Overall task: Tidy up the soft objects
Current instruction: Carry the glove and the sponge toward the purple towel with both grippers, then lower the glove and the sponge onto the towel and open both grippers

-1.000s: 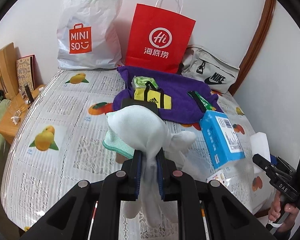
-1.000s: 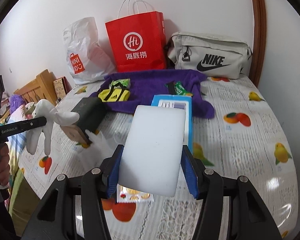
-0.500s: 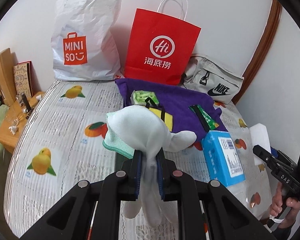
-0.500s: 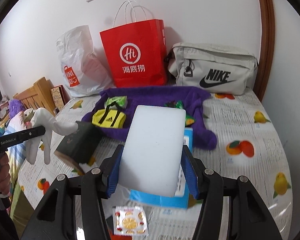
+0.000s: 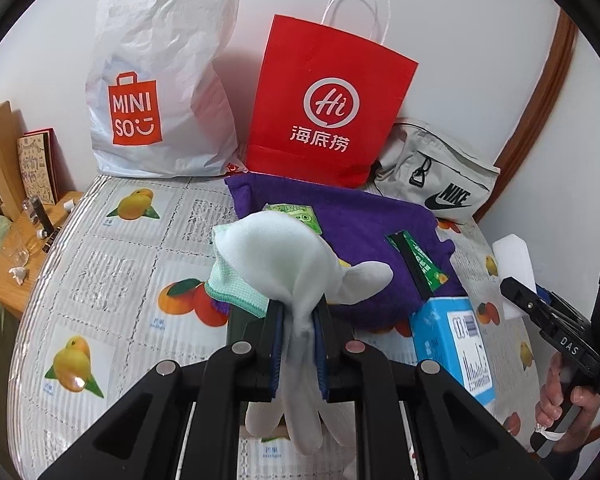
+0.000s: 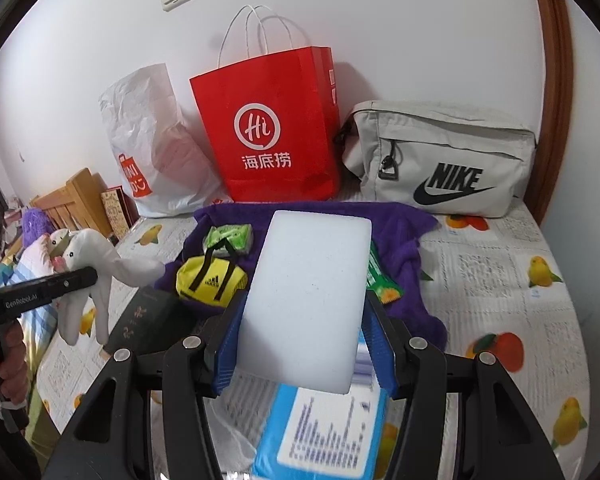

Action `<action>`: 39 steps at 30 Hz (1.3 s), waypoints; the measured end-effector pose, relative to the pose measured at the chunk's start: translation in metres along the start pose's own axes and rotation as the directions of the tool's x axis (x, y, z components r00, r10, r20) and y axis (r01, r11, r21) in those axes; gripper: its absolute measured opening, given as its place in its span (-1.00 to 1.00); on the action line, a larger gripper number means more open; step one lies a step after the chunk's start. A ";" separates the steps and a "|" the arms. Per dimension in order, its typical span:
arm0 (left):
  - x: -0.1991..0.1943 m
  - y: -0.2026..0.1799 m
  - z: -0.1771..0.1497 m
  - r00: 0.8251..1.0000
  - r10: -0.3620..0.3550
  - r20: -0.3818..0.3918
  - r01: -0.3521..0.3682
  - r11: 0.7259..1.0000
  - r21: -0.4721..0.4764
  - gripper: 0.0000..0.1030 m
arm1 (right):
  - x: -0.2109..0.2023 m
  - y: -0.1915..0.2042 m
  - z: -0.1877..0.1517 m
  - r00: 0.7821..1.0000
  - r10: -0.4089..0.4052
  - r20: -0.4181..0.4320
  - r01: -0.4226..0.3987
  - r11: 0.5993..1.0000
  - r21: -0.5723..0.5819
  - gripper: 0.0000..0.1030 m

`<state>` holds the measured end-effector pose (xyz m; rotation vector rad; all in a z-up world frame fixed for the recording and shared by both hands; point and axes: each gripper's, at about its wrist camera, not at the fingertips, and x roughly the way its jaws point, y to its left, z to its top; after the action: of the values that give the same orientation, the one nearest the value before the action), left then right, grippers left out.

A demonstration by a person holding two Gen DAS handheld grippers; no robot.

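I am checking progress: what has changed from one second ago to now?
Both tongs have moved forward over the table, toward the purple towel and the bags at the wall. The left tongs stay shut on the white glove; the right tongs still hold the white sponge. Nothing was released.

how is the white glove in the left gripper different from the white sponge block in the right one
The white glove is limp cloth, bunched above the left gripper with its fingers dangling below; the white sponge block is a flat, rounded-corner slab that keeps its shape. The glove has a green knit cuff; the block is plain white. The left gripper's jaws are nearly together on thin fabric, while the right gripper stands wider across the block's sides. Both are white and held above the table.
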<state>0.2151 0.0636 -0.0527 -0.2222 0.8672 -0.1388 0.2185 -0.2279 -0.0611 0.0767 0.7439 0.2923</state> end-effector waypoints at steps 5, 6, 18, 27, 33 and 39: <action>0.018 0.001 0.013 1.000 -0.004 -0.015 0.004 1.000 0.003 -0.73 | 0.028 -0.005 0.014 1.000 -0.002 -0.016 0.002 1.000 0.000 0.08; 0.022 0.001 0.015 1.000 -0.005 -0.017 0.005 1.000 0.004 -0.73 | 0.032 -0.006 0.016 1.000 -0.001 -0.019 0.001 1.000 -0.001 0.08; 0.063 0.000 0.041 0.999 -0.026 -0.038 0.025 1.000 -0.008 -0.73 | 0.094 -0.018 0.031 0.995 0.021 -0.097 -0.020 1.000 0.007 0.09; 0.095 0.003 0.049 0.997 -0.040 -0.066 0.039 0.999 -0.022 -0.73 | 0.139 -0.021 0.030 0.983 0.026 -0.184 -0.026 1.000 0.001 0.09; 0.108 0.000 0.056 0.996 -0.047 -0.070 0.046 0.999 -0.014 -0.73 | 0.161 -0.019 0.026 0.962 0.039 -0.272 -0.041 0.999 -0.002 0.09; 0.122 -0.002 0.058 0.995 -0.059 -0.082 0.058 0.998 -0.020 -0.73 | 0.171 -0.022 0.022 0.947 0.043 -0.319 -0.040 0.999 0.015 0.10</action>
<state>0.3375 0.0441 -0.1056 -0.2601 0.9448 -0.1960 0.3578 -0.1989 -0.1602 0.0530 1.0669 0.3468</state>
